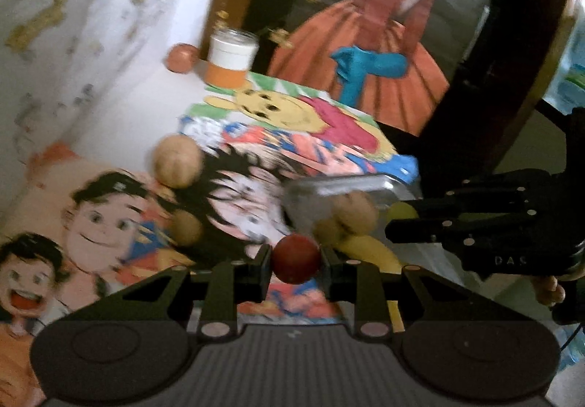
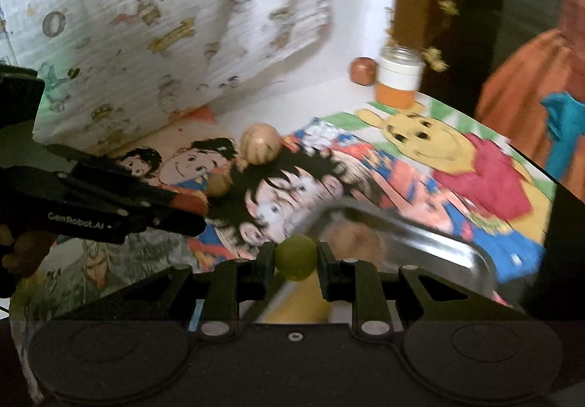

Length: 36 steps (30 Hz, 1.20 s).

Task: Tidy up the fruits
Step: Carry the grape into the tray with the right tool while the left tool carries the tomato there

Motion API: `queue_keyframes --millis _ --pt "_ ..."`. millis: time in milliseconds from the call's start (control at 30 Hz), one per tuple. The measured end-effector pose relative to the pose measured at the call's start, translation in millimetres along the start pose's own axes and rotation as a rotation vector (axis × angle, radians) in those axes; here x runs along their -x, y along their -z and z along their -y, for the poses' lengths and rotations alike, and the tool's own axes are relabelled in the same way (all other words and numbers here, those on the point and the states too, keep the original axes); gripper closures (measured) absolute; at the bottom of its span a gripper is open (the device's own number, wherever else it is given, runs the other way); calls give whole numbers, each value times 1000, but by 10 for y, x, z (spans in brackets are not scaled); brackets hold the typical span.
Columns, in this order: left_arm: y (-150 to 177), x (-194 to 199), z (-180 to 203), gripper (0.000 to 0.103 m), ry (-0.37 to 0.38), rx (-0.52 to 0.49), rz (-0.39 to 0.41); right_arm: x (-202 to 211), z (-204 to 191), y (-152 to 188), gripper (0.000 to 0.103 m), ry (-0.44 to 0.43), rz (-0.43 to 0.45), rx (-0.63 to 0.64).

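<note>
My left gripper (image 1: 295, 273) is shut on a dark red round fruit (image 1: 295, 253), held above the cartoon-print cloth (image 1: 120, 224). My right gripper (image 2: 295, 277) is shut on a small green round fruit (image 2: 295, 253), right at the near rim of a metal tray (image 2: 431, 229). The tray (image 1: 351, 184) holds a tan round fruit (image 1: 356, 213) and a yellow banana (image 1: 369, 250). Two tan fruits, one large (image 1: 178, 160) and one small (image 1: 186, 228), lie loose on the cloth. In the left wrist view the right gripper (image 1: 391, 229) reaches in over the tray.
At the back of the table, a jar with a white and orange label (image 1: 234, 58) stands beside a reddish fruit (image 1: 180, 58). A patterned white sheet (image 2: 164, 23) hangs on the left. A person in an orange skirt (image 1: 365, 52) stands behind the table.
</note>
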<state>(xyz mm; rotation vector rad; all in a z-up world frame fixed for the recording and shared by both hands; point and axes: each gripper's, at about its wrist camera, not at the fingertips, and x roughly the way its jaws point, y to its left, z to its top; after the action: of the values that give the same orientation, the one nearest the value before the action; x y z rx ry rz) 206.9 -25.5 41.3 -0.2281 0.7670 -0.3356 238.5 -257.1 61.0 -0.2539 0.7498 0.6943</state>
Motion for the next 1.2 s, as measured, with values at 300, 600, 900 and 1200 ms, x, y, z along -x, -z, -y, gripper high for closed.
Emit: queue_keyframes --millis 300,600,900,1200 --pt "322 -69 613 73 95 -92 -74 437 143 566 77 67 12 -92" --pt "559 -149 1003 73 143 -169 -141 628 167 1071 77 104 -2 -170" --pt "652 -233 1104 73 127 -190 -182 619 109 1301 77 106 -4 -221" --pt "678 -285 1109 73 114 -188 -201 592 99 1334 77 109 -3 -227"
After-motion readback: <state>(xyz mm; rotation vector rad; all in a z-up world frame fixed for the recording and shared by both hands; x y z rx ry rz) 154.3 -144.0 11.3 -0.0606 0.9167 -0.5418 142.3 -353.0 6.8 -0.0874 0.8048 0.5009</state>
